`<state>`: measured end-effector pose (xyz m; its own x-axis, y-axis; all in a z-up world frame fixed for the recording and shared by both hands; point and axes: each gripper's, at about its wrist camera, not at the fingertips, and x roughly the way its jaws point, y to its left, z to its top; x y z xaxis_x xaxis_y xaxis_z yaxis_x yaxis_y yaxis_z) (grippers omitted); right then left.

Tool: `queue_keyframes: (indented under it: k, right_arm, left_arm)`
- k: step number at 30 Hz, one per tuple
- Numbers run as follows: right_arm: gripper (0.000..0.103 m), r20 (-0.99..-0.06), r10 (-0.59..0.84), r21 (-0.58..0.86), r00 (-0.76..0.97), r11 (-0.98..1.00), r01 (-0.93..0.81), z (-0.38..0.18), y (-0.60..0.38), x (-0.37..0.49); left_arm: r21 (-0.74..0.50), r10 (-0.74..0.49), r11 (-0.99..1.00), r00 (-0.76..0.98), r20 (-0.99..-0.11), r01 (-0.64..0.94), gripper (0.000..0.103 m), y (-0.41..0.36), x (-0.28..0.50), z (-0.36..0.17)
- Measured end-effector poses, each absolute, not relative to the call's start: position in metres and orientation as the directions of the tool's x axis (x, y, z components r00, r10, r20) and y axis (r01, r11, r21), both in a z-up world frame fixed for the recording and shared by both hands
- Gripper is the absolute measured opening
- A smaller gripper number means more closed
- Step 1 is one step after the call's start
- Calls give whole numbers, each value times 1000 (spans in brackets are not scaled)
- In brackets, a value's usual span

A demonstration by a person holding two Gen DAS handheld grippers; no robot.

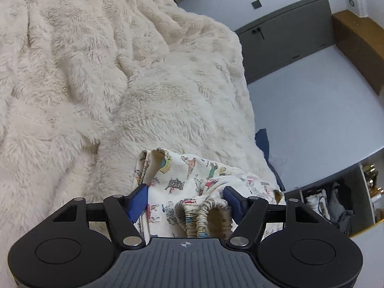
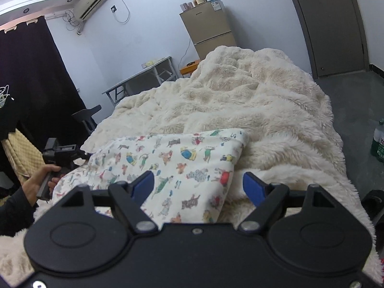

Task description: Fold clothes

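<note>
Lying folded, printed cotton garment (image 2: 182, 165), shaggy cream blanket (image 2: 252, 100)

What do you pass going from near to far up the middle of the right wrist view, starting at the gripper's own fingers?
Right hand-held gripper with its jaws open → printed garment lying folded on the bed → fluffy cream blanket → small fridge against the far wall.

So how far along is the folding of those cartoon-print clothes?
The printed garment already lies doubled over on the fluffy blanket, so a fold looks made. Both grippers, left and right, are open around the cloth, gripping nothing. The bunched elastic waistband remains untidy, so more folding seems left.
</note>
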<state>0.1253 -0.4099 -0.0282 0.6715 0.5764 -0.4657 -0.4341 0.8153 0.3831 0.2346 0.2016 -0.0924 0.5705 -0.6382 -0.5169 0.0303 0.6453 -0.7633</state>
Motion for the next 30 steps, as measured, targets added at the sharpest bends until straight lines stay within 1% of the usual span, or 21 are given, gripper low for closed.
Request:
queue_keyframes:
  k: [2, 6, 8, 11, 14, 17, 21, 23, 25, 26, 29, 30]
  right_arm:
    - [80, -463, 574, 387, 676, 817, -428, -29, -414, 126]
    - [80, -461, 588, 448, 665, 801, -397, -36, -426, 135]
    - [80, -468, 603, 494, 646, 785, -375, -45, -430, 144]
    - [81, -470, 644, 566, 603, 745, -354, -58, -434, 155]
    - [81, -458, 681, 631, 571, 702, -331, -69, -435, 166]
    - [82, -404, 748, 733, 527, 609, -303, -86, -437, 184]
    - [82, -331, 796, 824, 507, 506, -256, -104, -444, 202]
    - [82, -295, 814, 854, 500, 460, -244, -111, -449, 206]
    - [82, -264, 830, 875, 491, 420, -241, -117, -454, 211]
    - [82, -255, 833, 878, 490, 412, -244, -119, -454, 211]
    - [80, -244, 839, 877, 487, 405, -259, -121, -453, 212]
    - [76, -249, 837, 870, 486, 414, -267, -120, -451, 213]
  left_arm:
    - [-752, -640, 657, 568, -517, 55, 74, 206, 227, -85]
    - [-802, -707, 594, 518, -482, 64, 77, 227, 210, -93]
    - [-854, -732, 520, 526, -433, 22, 77, 242, 205, -111]
    - [-936, -788, 351, 532, -310, -25, 77, 253, 197, -146]
    - [-949, -812, 316, 520, -265, 10, 77, 246, 197, -150]
    - [-960, -833, 277, 509, -216, 47, 77, 240, 198, -152]
    - [-976, -849, 151, 526, -47, 157, 77, 248, 194, -135]
    - [-976, -850, 141, 525, -35, 164, 77, 247, 194, -135]
    - [-964, -850, 227, 512, -126, 140, 77, 240, 195, -135]
    - [-961, -850, 242, 506, -146, 131, 77, 237, 196, -138]
    - [-965, -856, 224, 502, -126, 140, 75, 233, 198, -145]
    - [-961, -858, 231, 498, -128, 151, 75, 229, 198, -144]
